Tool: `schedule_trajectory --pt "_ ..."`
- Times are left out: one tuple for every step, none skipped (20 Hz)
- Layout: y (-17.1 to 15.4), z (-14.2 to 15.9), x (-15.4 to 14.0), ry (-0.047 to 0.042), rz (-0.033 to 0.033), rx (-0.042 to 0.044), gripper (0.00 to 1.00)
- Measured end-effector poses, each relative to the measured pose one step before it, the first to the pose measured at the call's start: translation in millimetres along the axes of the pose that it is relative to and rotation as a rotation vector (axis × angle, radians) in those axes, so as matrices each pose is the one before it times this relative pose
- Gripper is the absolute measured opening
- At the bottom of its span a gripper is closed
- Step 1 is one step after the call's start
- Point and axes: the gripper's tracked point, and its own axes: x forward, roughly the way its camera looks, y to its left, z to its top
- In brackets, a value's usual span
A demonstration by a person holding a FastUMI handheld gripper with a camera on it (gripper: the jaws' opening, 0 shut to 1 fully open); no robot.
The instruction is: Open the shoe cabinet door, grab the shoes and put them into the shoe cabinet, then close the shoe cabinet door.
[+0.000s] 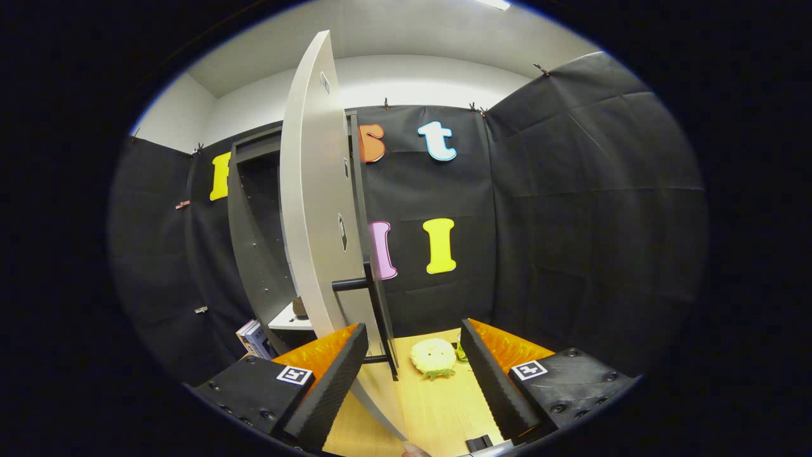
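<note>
Cabinet inside (257, 241): mostly hidden behind the open door (311, 209); dark, shelves hard to make out.
Thing on the shelf (299, 308): small, brown, half covered by the door; kind unclear.
Books (254, 338): partly hidden beside the tool's left finger (330, 381).
Green thing (461, 353): mostly hidden behind the right finger (491, 381).

No readable text; square coded markers (294, 374) on tool (412, 374).

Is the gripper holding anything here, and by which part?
Nothing. The gripper is open, with the cabinet door's lower edge between its fingers, neither pressing on it.
</note>
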Motion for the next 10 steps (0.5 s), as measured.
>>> schedule_trajectory --pt "5.06 0.14 -0.21 -0.00318 0.00828 -0.00251 0.98" --pt "4.99 -0.21 0.8 0.00137 0.00602 -0.00157 0.98" --pt "6.0 0.04 0.75 -0.00053 0.01062 0.00617 0.98" --pt "5.52 -0.72 -0.21 0.00253 0.01424 0.01147 0.98" --pt "7.85 0.03 1.22 -0.00061 0.01359 0.01168 0.98" --pt "8.94 -2.55 1.71 0.00399 0.01385 0.00831 0.98" --pt "10.26 -2.4 1.71 0.00113 0.01289 0.00251 0.98" --pt "11.88 -2.94 4.07 0.00233 0.00984 -0.00389 0.98" --pt "11.51 -0.86 2.32 0.00178 0.01212 -0.0077 0.98" --pt "12.47 -1.01 2.01 0.00069 0.0089 -0.00645 0.98"
